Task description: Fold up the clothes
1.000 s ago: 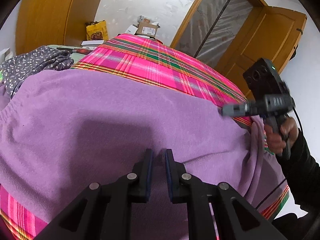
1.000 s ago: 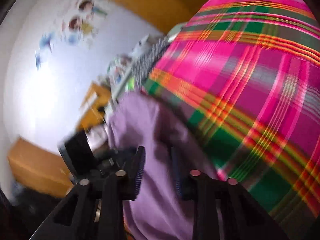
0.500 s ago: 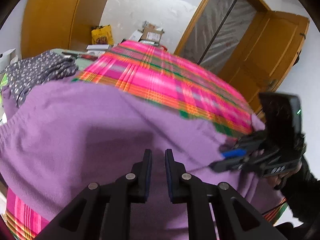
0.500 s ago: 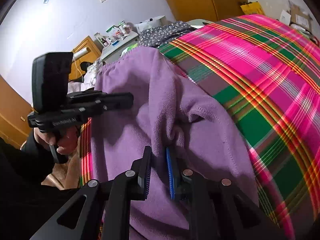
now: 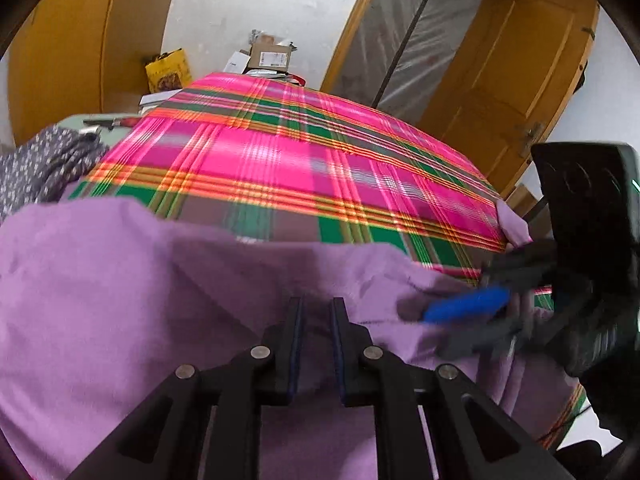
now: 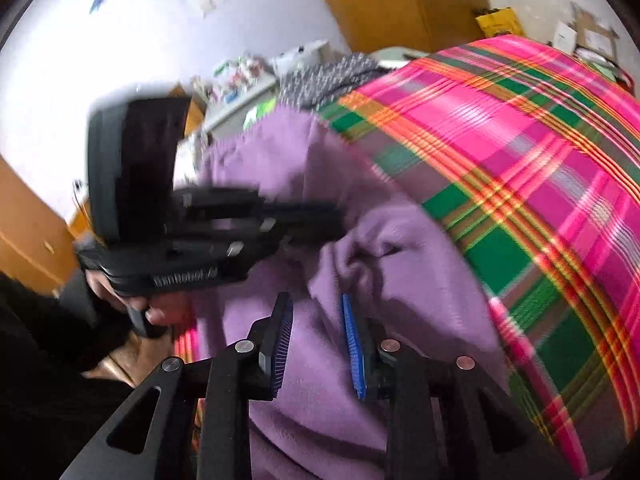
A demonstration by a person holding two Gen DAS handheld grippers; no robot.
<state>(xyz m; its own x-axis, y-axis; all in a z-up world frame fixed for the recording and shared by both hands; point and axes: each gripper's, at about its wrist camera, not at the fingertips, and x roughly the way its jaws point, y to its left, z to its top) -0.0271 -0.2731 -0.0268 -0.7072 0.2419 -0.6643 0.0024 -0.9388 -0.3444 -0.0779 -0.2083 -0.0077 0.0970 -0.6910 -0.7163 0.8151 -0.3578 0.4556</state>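
Plaid bedspread [image 5: 280,176] | purple fleece garment [image 5: 120,280] along near edge | left gripper [image 5: 316,312] narrow, pinching fleece; right gripper [image 6: 316,320] parted, astride fold.

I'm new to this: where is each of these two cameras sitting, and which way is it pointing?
Left wrist view: sits on the left tongs, looking along them over the purple garment and plaid cover towards a wooden door; the right tongs show at the right edge.
Right wrist view: sits on the right tongs, looking across the garment towards a white wall; the left tongs, a hand and a dark sleeve show.
Shared: the garment, the cover, the other tongs.
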